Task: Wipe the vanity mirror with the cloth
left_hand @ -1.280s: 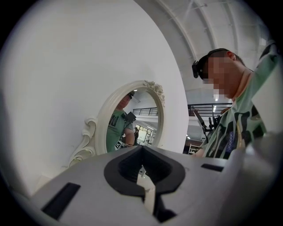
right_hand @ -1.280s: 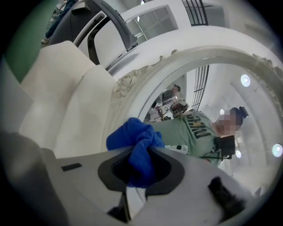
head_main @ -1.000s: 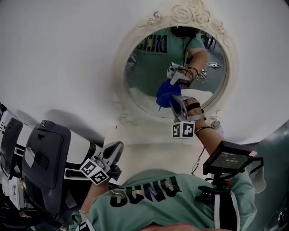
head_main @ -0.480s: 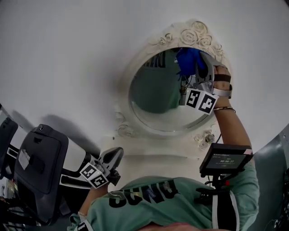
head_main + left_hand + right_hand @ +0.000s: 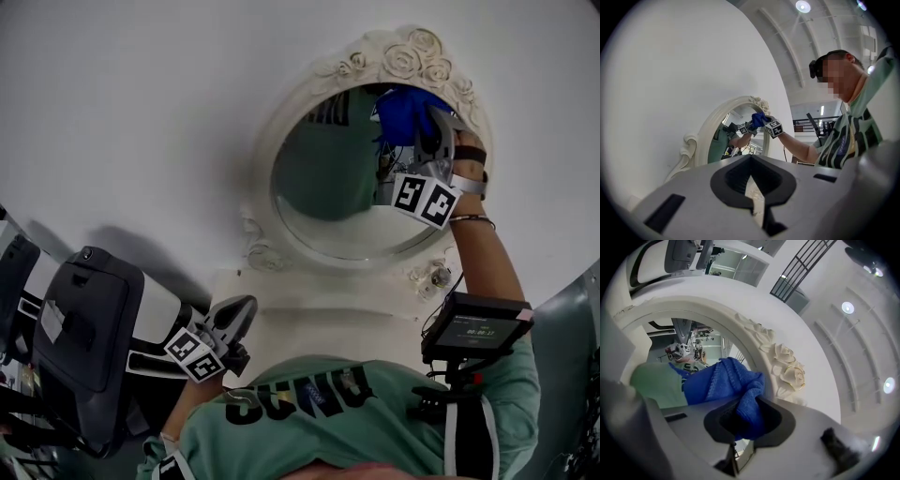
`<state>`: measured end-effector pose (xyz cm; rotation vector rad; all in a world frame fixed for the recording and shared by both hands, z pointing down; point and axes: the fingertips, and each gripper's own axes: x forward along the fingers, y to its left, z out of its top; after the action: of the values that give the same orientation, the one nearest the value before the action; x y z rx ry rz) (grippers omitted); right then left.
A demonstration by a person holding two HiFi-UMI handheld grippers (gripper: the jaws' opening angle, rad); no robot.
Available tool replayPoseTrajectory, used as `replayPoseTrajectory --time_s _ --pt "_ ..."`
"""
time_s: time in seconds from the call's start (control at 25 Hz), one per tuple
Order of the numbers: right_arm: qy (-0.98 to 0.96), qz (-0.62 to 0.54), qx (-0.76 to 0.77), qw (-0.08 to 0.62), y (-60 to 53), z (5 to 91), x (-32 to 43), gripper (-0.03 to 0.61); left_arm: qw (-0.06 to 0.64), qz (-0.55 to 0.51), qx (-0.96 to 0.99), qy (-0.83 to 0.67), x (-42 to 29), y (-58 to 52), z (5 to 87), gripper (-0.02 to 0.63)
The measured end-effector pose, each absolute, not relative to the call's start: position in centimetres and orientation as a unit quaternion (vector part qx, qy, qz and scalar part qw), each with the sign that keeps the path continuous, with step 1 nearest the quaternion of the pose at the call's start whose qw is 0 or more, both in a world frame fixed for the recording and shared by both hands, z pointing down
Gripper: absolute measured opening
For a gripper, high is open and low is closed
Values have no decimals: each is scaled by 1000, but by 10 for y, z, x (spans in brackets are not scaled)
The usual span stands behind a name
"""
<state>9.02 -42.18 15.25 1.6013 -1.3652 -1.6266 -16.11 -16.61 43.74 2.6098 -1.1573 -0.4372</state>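
The oval vanity mirror (image 5: 323,187) in its cream frame with carved roses (image 5: 403,58) stands against a white wall. My right gripper (image 5: 427,124) is shut on a blue cloth (image 5: 403,112) and presses it against the glass at the upper right, just under the roses. In the right gripper view the cloth (image 5: 733,387) bunches out of the jaws next to the roses (image 5: 787,369). My left gripper (image 5: 234,317) hangs low at the left, away from the mirror, shut and holding nothing. The left gripper view shows the mirror (image 5: 736,133) and cloth (image 5: 758,119) from afar.
A black and white machine (image 5: 89,328) fills the lower left beside my left gripper. The mirror stands on a white shelf (image 5: 309,305), with a small metal item (image 5: 433,277) at its foot. A small screen device (image 5: 476,328) sits on the person's chest.
My right gripper has carried the blue cloth from the mirror's lower middle up to its top right edge, and has shifted little in the last half second. The left gripper stayed put.
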Motion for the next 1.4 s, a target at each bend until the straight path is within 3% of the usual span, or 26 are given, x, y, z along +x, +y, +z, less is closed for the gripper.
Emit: replayPoseTrajectory --time_s 0.32,0.72,1.16,1.28,1.4 --pt "-549 -578 519 308 -426 321 89 49 143 -125 898 -397 -152 -170 446 9" --pt "-609 -509 341 503 -414 650 107 51 170 -77 890 -417 -145 -155 462 9" --pt "-698 -341 309 549 -406 658 103 48 167 -82 899 -396 -135 -154 449 9" --pt "-723 -348 311 510 -407 626 93 48 151 -94 901 -395 -137 -164 450 9" --pt "-725 -397 362 432 -414 525 85 48 142 -111 901 -394 -140 -172 444 9"
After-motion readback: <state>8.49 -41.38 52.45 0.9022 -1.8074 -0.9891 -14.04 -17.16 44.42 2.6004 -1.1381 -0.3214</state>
